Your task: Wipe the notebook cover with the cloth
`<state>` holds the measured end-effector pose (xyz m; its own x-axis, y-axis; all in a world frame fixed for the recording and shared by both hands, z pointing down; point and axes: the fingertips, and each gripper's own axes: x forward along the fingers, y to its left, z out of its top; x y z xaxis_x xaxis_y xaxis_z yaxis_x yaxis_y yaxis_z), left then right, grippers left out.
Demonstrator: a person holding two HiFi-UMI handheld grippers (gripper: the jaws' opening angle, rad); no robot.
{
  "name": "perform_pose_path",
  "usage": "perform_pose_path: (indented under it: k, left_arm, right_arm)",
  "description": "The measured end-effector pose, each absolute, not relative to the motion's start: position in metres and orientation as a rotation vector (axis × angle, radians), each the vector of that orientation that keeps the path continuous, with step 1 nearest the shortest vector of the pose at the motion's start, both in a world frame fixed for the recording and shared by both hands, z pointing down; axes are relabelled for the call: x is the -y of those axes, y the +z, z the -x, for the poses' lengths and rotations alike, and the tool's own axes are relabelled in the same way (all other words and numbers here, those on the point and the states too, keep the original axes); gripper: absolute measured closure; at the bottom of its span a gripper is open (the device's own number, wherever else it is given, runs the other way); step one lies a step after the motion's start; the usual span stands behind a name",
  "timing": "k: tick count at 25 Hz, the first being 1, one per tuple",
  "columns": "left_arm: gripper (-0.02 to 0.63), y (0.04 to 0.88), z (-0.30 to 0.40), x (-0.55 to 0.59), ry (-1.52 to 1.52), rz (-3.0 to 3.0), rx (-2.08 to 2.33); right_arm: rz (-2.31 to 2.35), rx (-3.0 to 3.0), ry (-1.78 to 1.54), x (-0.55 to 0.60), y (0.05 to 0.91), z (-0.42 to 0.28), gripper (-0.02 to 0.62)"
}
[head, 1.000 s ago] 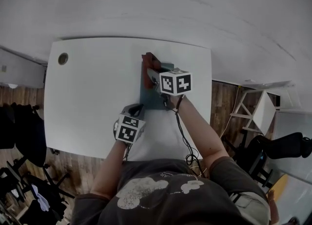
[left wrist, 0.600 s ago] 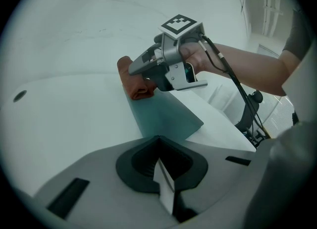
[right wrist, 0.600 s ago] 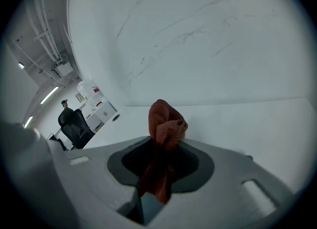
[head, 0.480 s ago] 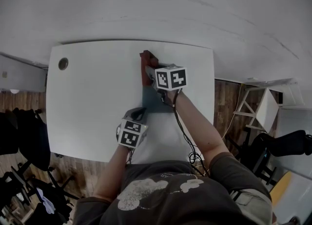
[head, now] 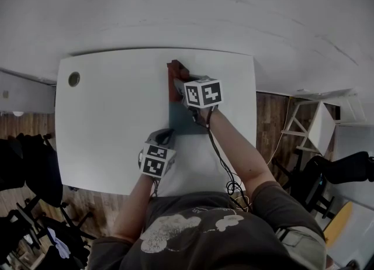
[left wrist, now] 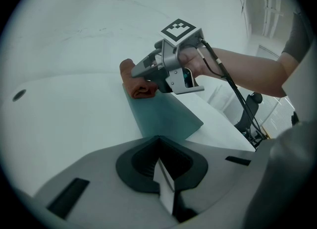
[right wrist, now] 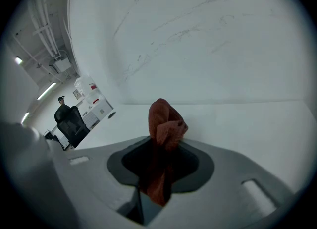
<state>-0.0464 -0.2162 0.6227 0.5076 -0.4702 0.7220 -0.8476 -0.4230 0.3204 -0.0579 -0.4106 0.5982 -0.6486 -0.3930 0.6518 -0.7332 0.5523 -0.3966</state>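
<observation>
A dark teal notebook (head: 182,120) lies flat on the white table (head: 111,117), right of the middle. My right gripper (head: 178,85) is shut on a bunched red cloth (head: 175,75) and holds it against the notebook's far end. In the right gripper view the cloth (right wrist: 166,124) sticks up from between the jaws of the right gripper (right wrist: 159,176). My left gripper (head: 164,136) sits at the notebook's near left corner. From the left gripper view, its jaws look shut with nothing between them, low at the left gripper (left wrist: 166,193), with the notebook (left wrist: 163,116) and cloth (left wrist: 138,83) ahead.
A round cable hole (head: 73,79) sits in the table's far left corner. A cable (head: 219,163) runs back from the right gripper along the forearm. Right of the table stand a white frame stand (head: 312,131) and a black office chair (head: 345,172) on wooden floor.
Over the second my right gripper slid the cloth toward the notebook's far end. In the last half second almost nothing moved. The left gripper stayed at the near corner.
</observation>
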Motion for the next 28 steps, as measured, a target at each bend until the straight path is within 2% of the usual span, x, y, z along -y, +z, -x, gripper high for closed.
perform_pose_path:
  k: [28]
  left_arm:
    - [0.604,0.624,0.048,0.216,0.751,-2.071,1.123]
  right_arm:
    - [-1.073,2.243,0.954,0.414,0.598,-0.031,0.486]
